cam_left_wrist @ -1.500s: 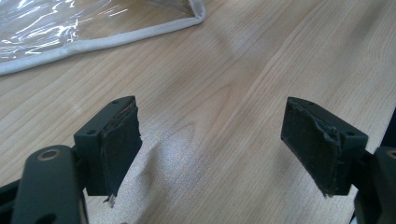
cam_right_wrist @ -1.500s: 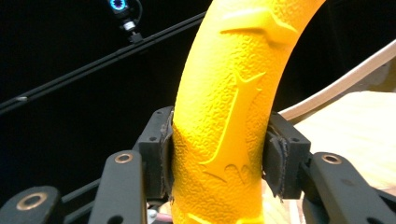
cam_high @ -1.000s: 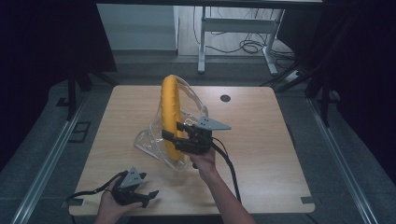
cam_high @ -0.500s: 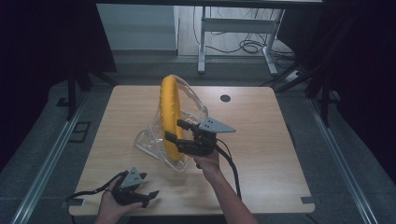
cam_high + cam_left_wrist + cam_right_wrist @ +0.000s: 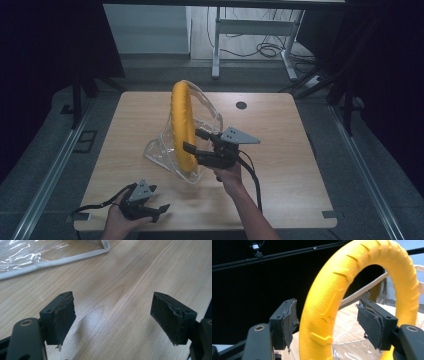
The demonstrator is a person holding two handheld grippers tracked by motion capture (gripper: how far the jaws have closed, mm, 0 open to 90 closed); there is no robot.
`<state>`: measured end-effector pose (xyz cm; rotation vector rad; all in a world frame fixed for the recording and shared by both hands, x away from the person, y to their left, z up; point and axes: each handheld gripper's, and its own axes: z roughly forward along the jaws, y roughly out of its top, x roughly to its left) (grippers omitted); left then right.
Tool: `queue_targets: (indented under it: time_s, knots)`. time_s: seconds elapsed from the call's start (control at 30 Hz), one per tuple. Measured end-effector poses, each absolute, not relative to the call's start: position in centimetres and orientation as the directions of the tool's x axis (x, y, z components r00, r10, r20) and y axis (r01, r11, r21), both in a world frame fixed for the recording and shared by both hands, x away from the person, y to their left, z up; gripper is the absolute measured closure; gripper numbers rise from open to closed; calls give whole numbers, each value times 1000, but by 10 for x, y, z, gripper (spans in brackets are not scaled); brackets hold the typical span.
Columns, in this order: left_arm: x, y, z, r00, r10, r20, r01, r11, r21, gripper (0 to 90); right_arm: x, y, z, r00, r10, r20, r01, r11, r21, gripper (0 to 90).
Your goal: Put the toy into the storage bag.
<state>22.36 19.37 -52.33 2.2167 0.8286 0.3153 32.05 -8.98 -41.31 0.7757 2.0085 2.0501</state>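
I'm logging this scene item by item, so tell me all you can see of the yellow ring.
The yellow ring is a thick hoop with a matte, grainy, rubbery-looking surface and raised ribs. It stands upright on edge inside a clear plastic bag on the wooden table. The right gripper has its jaws on either side of the ring's lower part, open, pads not pressing.

Dim room, grey floor (image 5: 50,165), wooden table (image 5: 280,150), metal desk legs (image 5: 216,45) behind.
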Motion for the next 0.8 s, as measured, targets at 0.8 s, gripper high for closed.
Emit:
queue_targets:
  time_s: [0.8]
  knots:
    - [224,193,-524,759,651,-23,471,-524,710,197,311,-168,-443,-796,563,223,252,-27,967,339]
